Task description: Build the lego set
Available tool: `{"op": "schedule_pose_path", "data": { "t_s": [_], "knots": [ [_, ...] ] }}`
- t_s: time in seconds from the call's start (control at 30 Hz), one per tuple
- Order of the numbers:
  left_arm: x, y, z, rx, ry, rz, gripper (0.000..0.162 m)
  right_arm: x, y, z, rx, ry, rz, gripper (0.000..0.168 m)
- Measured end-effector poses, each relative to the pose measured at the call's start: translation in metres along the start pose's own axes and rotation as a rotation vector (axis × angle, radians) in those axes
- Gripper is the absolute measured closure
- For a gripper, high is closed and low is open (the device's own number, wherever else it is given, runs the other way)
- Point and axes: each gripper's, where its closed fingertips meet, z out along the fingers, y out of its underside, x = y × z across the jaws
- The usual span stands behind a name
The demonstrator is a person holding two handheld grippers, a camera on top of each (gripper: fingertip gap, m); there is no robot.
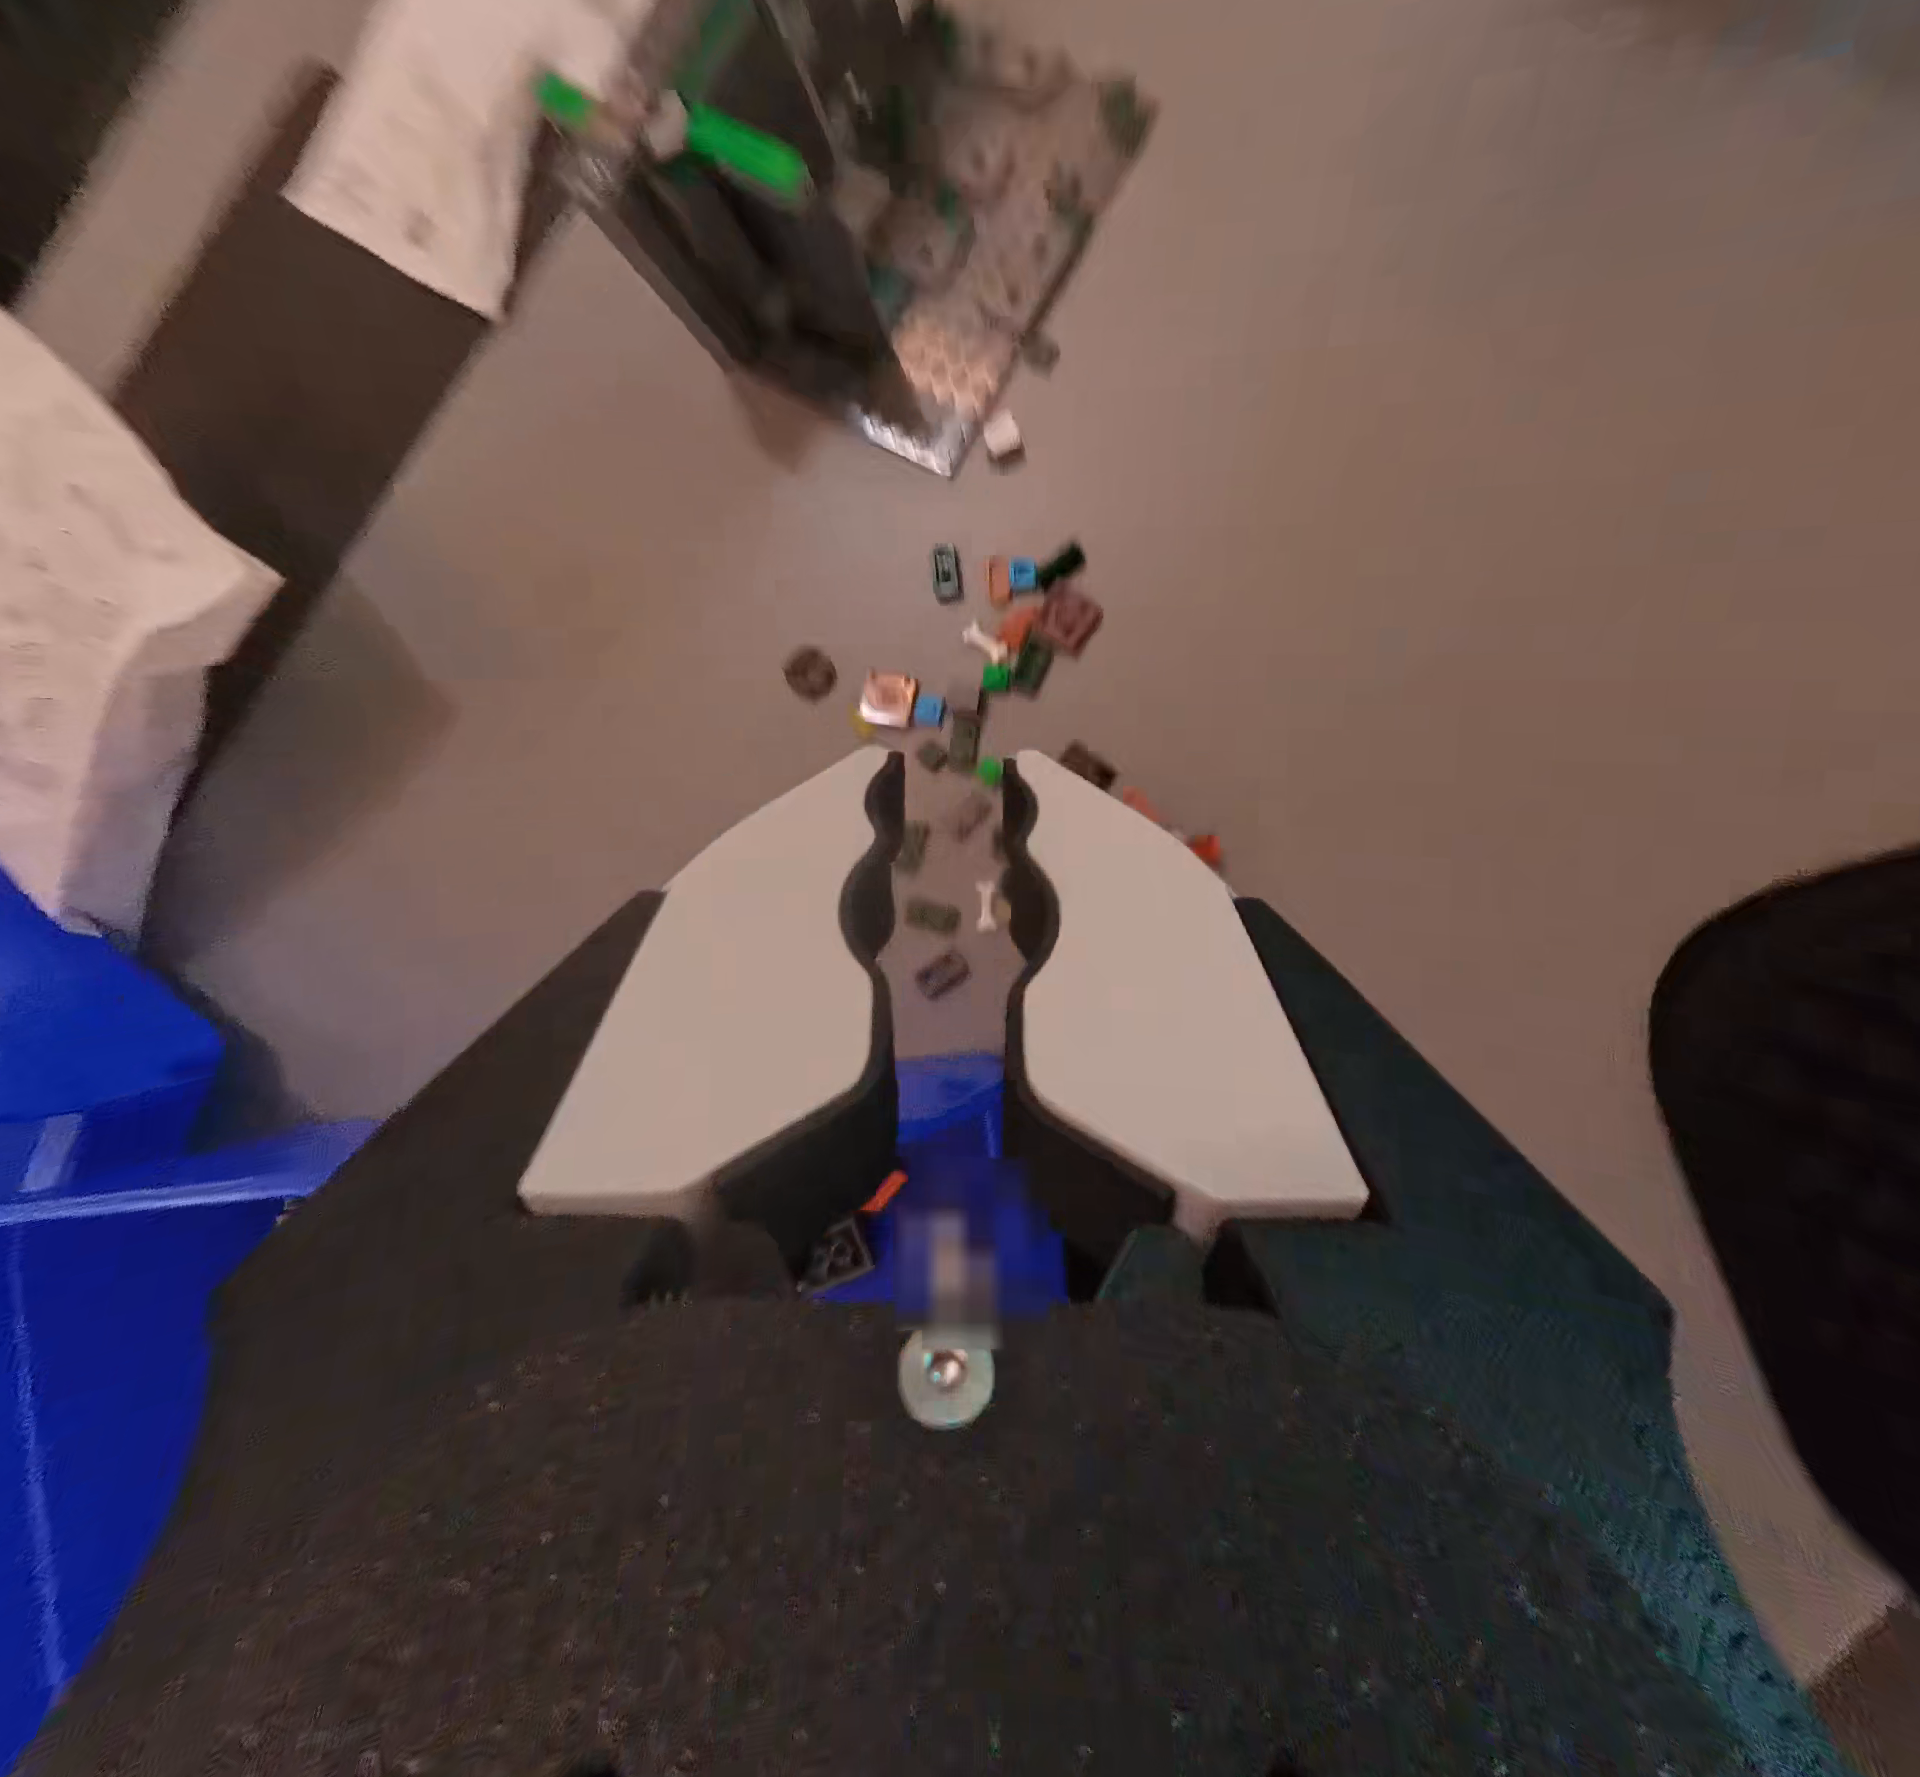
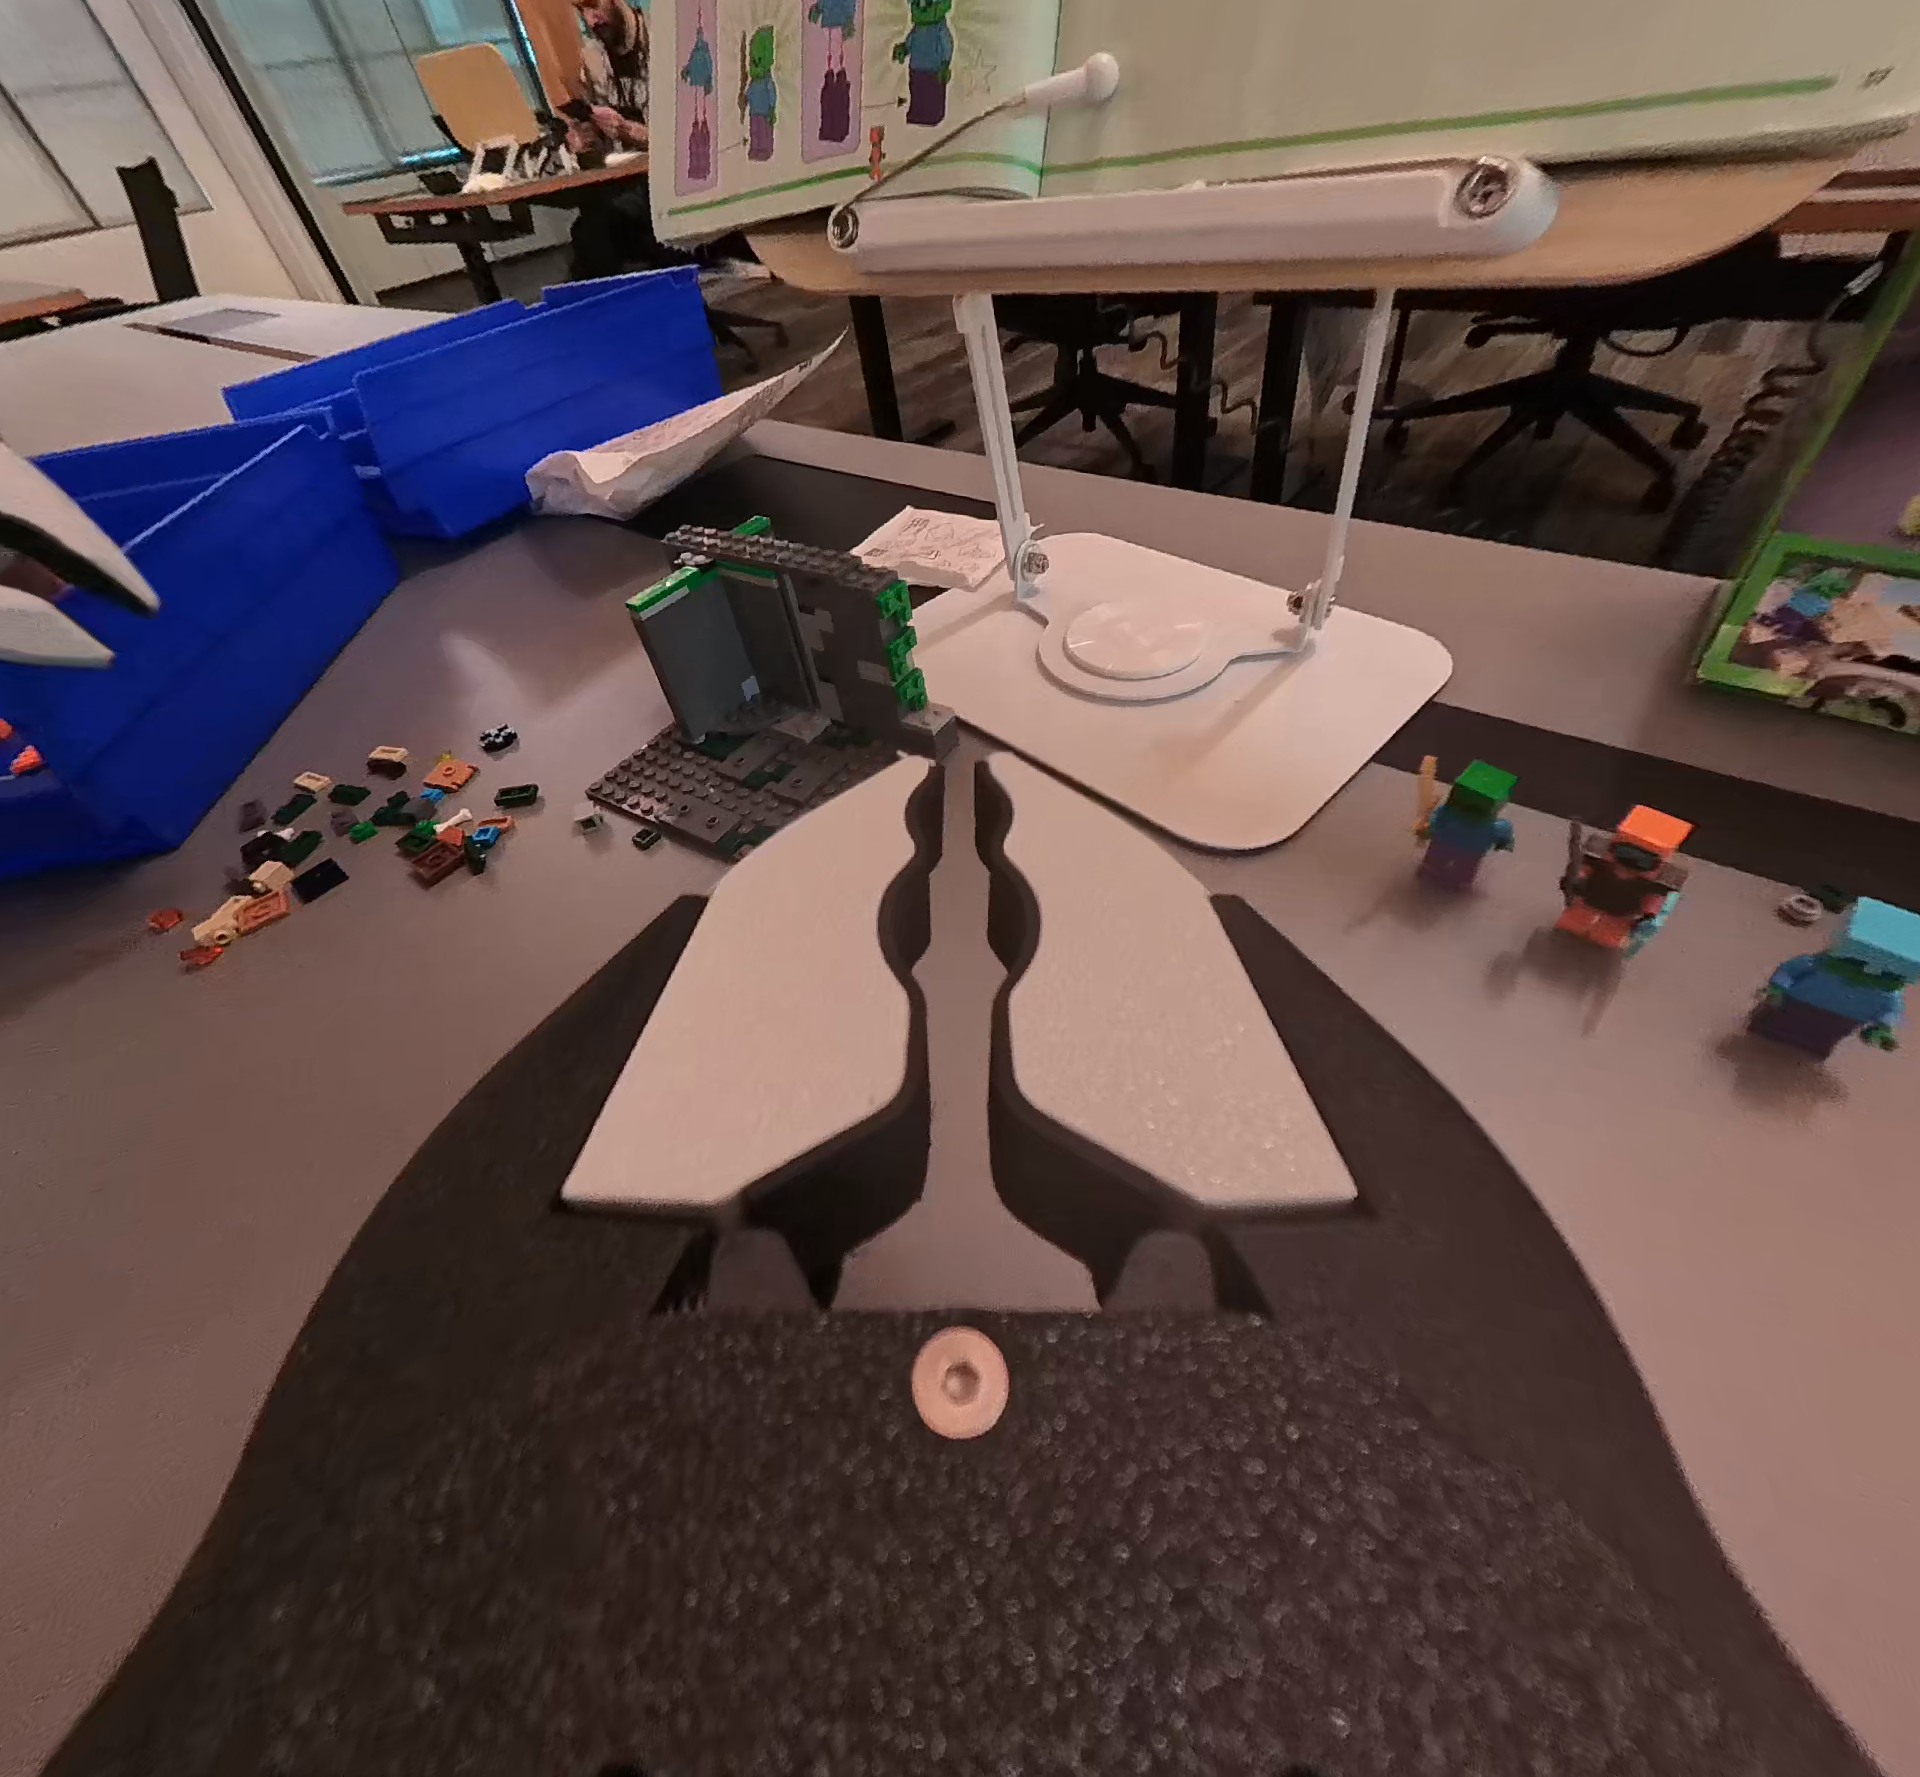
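A partly built grey and green lego structure [image 2: 790, 678] stands on its dark baseplate on the grey table; it shows blurred in the left wrist view [image 1: 831, 221]. Loose small pieces [image 2: 395, 823] lie scattered to its left, and also show ahead of my left gripper [image 1: 997, 647]. My left gripper [image 1: 951, 761] is open and empty, above the near pieces and a blue bin [image 1: 104, 1312]. Its fingertips [image 2: 62, 584] show at the far left. My right gripper [image 2: 956, 766] is empty, its jaws a narrow gap apart, just in front of the baseplate.
A white stand [image 2: 1299, 688] holds the open instruction booklet [image 2: 1247, 13] behind the build. Three minifigures [image 2: 1621, 875] stand at right, near a green box [image 2: 1829, 626]. Blue bins [image 2: 520, 418] and crumpled paper [image 2: 665, 460] sit at left. A person sits at a far desk. There is about 30 cm between the tips of the two grippers.
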Motion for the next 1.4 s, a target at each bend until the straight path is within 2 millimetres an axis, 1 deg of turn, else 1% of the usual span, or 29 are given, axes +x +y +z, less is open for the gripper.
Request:
{"op": "schedule_pose_path", "data": {
  "t_s": [0.03,0.1,0.17,0.27,0.37,0.43,0.5,0.57,0.7,0.9,1.1,1.23,1.4],
  "knots": [
    [-0.002,0.008,0.007,-0.061,0.028,0.023,0.144,-0.001,0.002,0.001,-0.009,-0.005,0.004,0.163],
    [-0.010,0.018,0.020,-0.148,0.077,0.065,0.144,-0.003,0.006,0.003,-0.025,-0.013,0.004,0.164],
    [-0.021,0.025,0.032,-0.212,0.112,0.093,0.144,-0.005,0.008,0.003,-0.034,-0.020,-0.004,0.164],
    [-0.033,0.032,0.051,-0.282,0.175,0.145,0.143,-0.006,0.009,0.003,-0.043,-0.030,-0.011,0.164],
    [-0.032,0.041,0.065,-0.350,0.257,0.198,0.143,-0.006,0.011,0.004,-0.052,-0.034,-0.010,0.164],
    [-0.027,0.049,0.067,-0.410,0.311,0.227,0.145,-0.005,0.013,0.004,-0.056,-0.037,-0.008,0.164],
    [-0.021,0.050,0.067,-0.421,0.348,0.272,0.146,-0.004,0.015,0.005,-0.061,-0.037,-0.003,0.164],
    [-0.020,0.051,0.068,-0.439,0.352,0.297,0.146,-0.003,0.017,0.006,-0.068,-0.042,0.007,0.164],
    [-0.033,0.048,0.081,-0.451,0.292,0.332,0.138,-0.006,0.023,0.009,-0.086,-0.051,0.007,0.164],
    [-0.047,0.045,0.104,-0.453,0.267,0.375,0.134,-0.007,0.023,0.008,-0.089,-0.049,-0.013,0.165],
    [-0.051,0.039,0.114,-0.422,0.285,0.372,0.134,-0.007,0.025,0.009,-0.099,-0.056,-0.011,0.164],
    [-0.047,0.035,0.119,-0.400,0.316,0.368,0.136,-0.007,0.027,0.009,-0.105,-0.057,-0.014,0.164],
    [-0.043,0.036,0.118,-0.394,0.349,0.362,0.146,-0.007,0.028,0.010,-0.110,-0.058,-0.016,0.164]
  ]
}}
